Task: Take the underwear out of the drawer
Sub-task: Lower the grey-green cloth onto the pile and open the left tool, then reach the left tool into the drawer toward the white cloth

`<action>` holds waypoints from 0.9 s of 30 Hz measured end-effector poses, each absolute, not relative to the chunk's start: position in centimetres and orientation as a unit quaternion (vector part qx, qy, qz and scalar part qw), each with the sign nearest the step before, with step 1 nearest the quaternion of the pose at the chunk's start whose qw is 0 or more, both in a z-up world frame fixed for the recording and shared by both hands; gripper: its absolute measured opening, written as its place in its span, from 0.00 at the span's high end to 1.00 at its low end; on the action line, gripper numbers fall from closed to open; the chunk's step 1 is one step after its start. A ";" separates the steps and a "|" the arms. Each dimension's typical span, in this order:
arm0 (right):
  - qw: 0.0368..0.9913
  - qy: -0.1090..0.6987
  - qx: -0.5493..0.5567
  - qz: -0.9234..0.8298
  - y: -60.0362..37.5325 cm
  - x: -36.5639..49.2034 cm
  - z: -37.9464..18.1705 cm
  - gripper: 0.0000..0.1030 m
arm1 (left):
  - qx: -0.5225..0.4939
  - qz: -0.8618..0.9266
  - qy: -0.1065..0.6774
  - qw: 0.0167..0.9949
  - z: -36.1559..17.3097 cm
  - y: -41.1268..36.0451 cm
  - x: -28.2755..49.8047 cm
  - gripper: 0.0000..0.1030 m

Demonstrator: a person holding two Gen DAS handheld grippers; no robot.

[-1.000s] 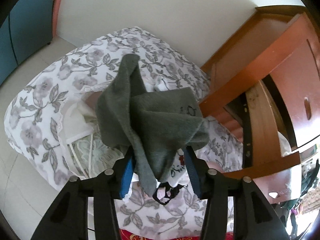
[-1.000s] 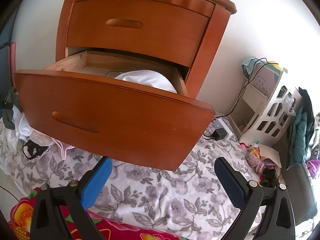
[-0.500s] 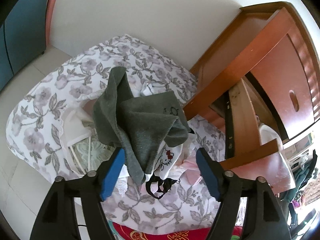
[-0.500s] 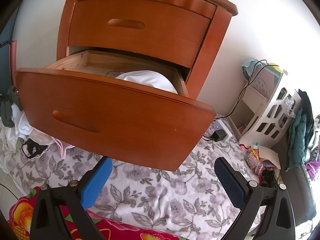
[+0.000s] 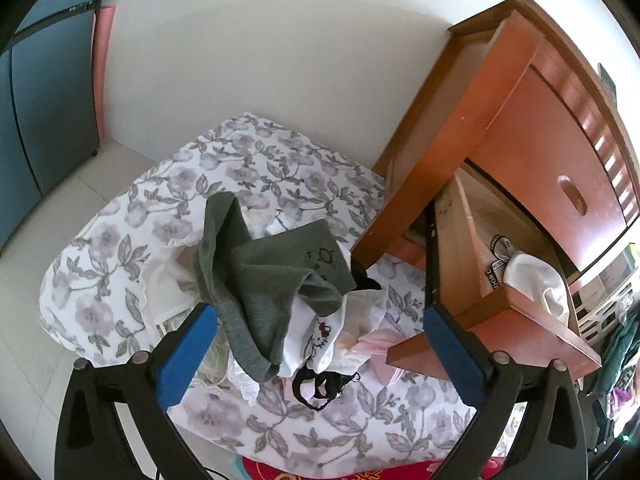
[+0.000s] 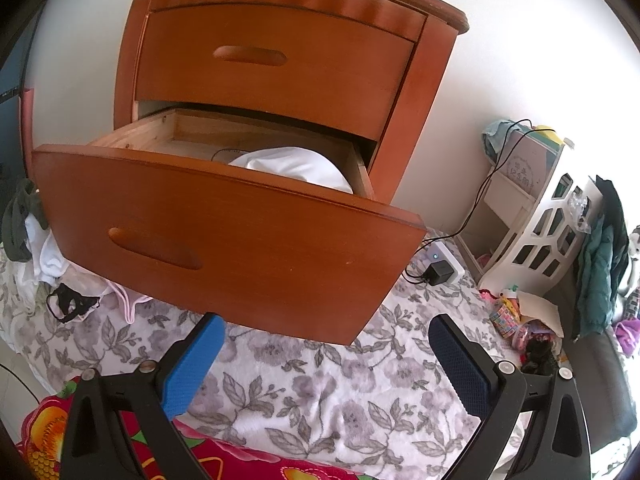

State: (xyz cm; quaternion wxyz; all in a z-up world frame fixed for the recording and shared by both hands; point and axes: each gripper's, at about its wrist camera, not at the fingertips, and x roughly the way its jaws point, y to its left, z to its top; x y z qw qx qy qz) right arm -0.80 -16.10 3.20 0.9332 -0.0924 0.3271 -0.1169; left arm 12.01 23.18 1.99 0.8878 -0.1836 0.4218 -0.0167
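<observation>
The left gripper is opening, empty, above the grey cotton underwear on a floral bedsheet; the right gripper gapes before the orange wooden drawer, holding perhaps white cloth.

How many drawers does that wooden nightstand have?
2. The upper drawer is shut; the lower drawer below it is pulled out, with a white garment inside. Any lower ones would be hidden behind its front.
</observation>
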 end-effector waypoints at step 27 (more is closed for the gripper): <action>0.949 0.287 -0.017 -0.130 -18.7 -2.5 4.3 0.00 | -0.069 -0.140 0.376 0.913 13.1 8.5 12.2 0.00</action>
